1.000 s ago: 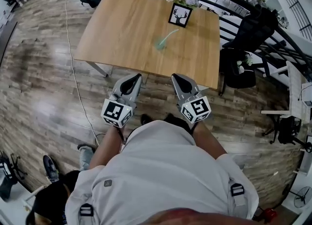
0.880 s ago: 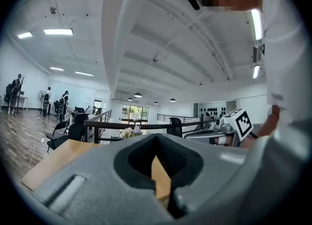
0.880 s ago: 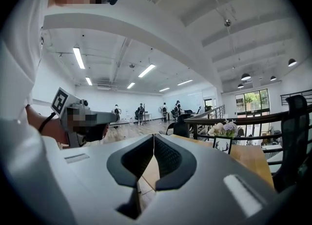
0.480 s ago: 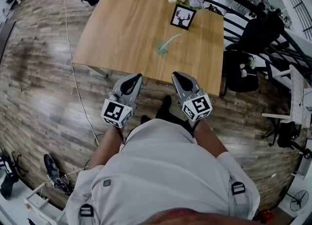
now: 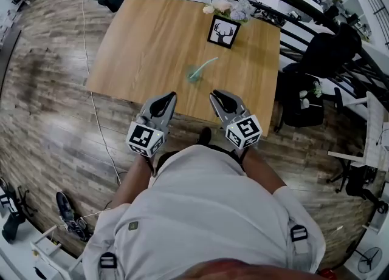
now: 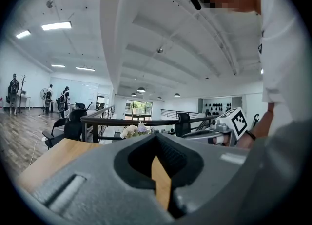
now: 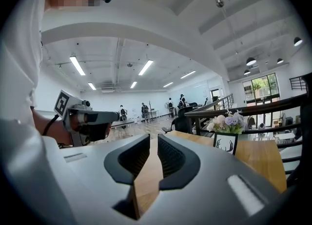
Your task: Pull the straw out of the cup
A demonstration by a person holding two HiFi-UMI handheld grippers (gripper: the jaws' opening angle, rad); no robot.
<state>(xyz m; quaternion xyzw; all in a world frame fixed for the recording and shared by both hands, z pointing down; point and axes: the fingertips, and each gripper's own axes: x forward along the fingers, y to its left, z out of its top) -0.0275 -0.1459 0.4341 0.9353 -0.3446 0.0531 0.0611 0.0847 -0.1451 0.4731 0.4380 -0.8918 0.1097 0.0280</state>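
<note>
Wood-plank floor all round, and one wooden table (image 5: 152, 36) ahead of me with barely anything on it. The cup (image 5: 194, 75), a see-through teal thing, stands out in the open toward the near edge. The straw (image 5: 208, 63) sits in it, leaning off to the far right. Way at the far side there's a framed deer picture (image 5: 222, 31) with some flowers (image 5: 231, 6) behind it, well clear of the action. I've got both tools side by side at the near edge, pointing roughly level at the table, with the cup out beyond and between them, so neither one's touching anything yet. My left gripper (image 5: 170, 95) has its tips pressed together with nothing in them. I'd guess it needs to open up if it's going to steady the cup. My right gripper (image 5: 214, 94) has just been opening and its jaws are now a narrow slit apart, only bare tabletop showing through. Makes sense to me: the straw tips toward that side, so the right one's the natural pick for pinching it.
</note>
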